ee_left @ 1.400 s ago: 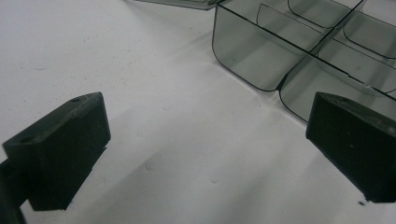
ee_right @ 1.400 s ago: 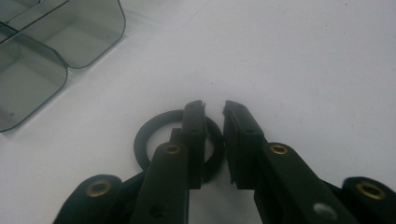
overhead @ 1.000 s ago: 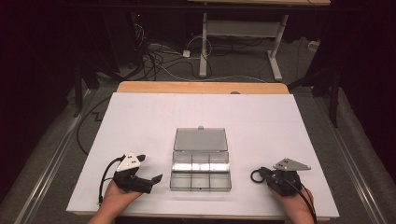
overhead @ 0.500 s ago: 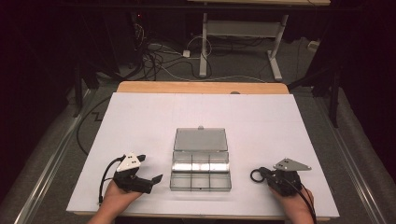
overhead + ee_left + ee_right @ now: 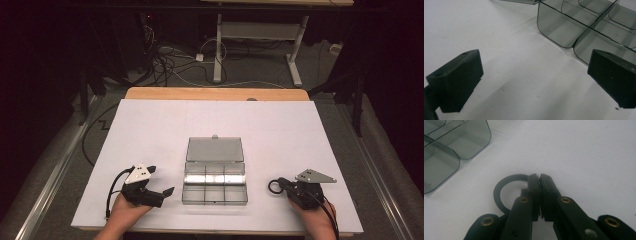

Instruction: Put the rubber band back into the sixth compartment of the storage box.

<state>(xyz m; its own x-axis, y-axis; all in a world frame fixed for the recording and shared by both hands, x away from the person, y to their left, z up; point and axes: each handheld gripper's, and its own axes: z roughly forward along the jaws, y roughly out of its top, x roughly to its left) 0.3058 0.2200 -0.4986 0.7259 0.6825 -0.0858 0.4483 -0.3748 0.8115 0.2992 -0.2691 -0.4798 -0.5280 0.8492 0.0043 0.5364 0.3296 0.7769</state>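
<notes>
The right gripper (image 5: 281, 185) is pinching a black ring (image 5: 506, 192) between closed jaws on the table (image 5: 150, 130) right of the open box (image 5: 215, 182), ready for loading, while the left gripper (image 5: 167, 192) is waiting wide open and empty beside it.

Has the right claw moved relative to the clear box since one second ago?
No. The right claw, shut on the black ring, stays right of the clear box.

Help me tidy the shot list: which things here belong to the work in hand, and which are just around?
In the work:
black ring, clamped in the right gripper
clear compartment box, lid open
left gripper, open beside the box

Just around:
white table
floor cables
desk frame
</notes>
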